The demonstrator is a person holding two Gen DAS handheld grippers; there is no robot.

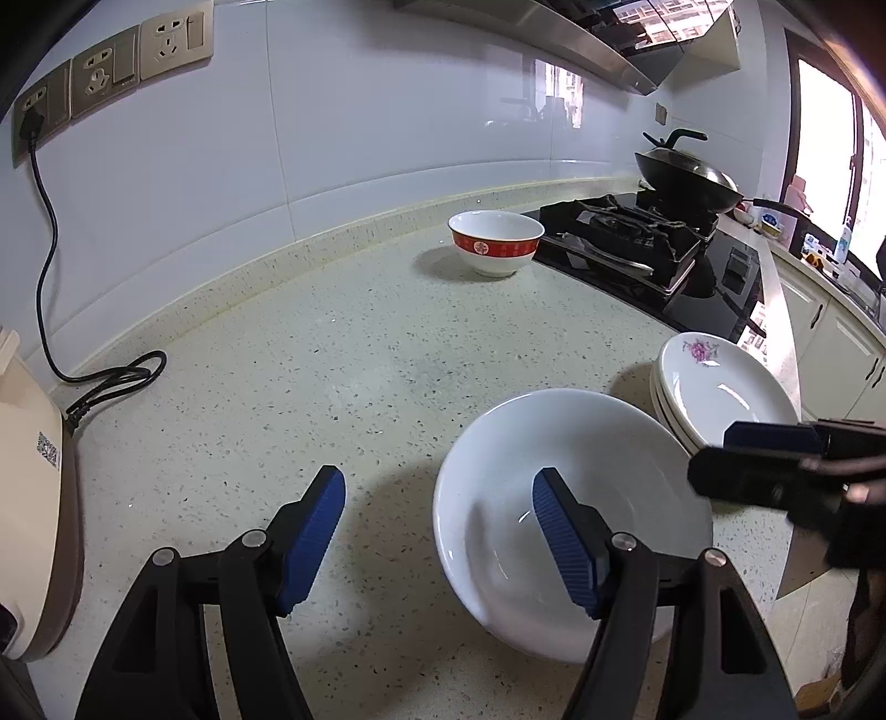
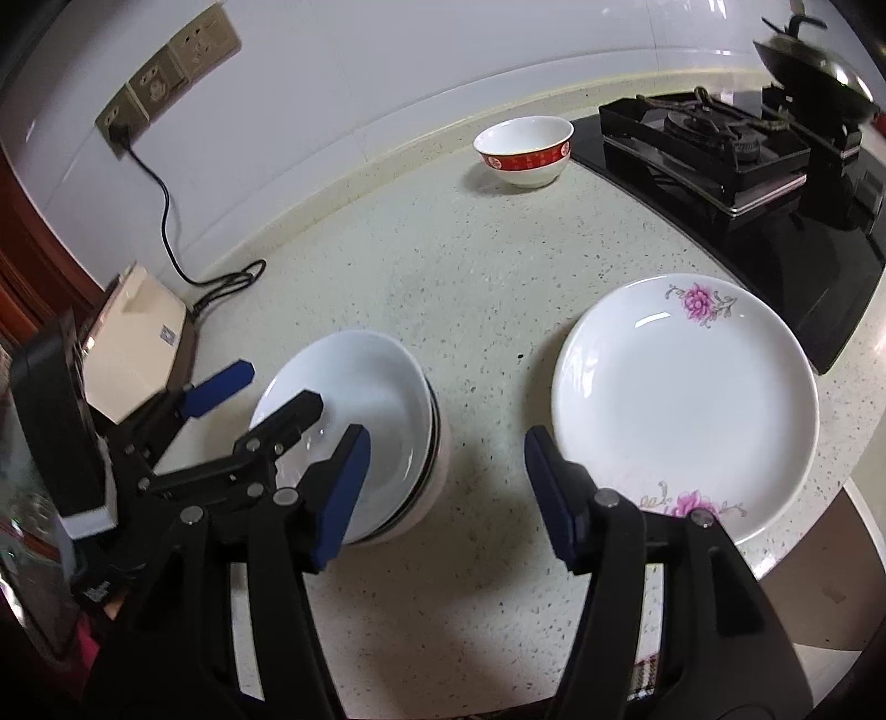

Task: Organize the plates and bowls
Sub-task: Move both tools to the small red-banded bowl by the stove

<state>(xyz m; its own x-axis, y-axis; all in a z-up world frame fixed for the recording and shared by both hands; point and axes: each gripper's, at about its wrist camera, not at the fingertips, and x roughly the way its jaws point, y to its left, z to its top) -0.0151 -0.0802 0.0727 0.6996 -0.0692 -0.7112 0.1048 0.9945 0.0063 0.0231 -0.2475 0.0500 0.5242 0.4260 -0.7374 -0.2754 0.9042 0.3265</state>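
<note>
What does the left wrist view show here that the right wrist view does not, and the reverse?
Only the left wrist view: the range hood, the window and the lower cabinets.

Only the right wrist view: the second pink flower on the near rim of the flowered plate, and the dark-edged dishes under the white stack.

Both: the red-banded bowl by the backsplash, the gas stove with its wok, the wall sockets, the cream appliance, and the left gripper and right gripper, both open and empty.

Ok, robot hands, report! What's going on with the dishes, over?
Both grippers open, empty. Left gripper at white bowl stack; right gripper beside flowered plates. Red bowl alone by stove. Nothing blocking.
</note>
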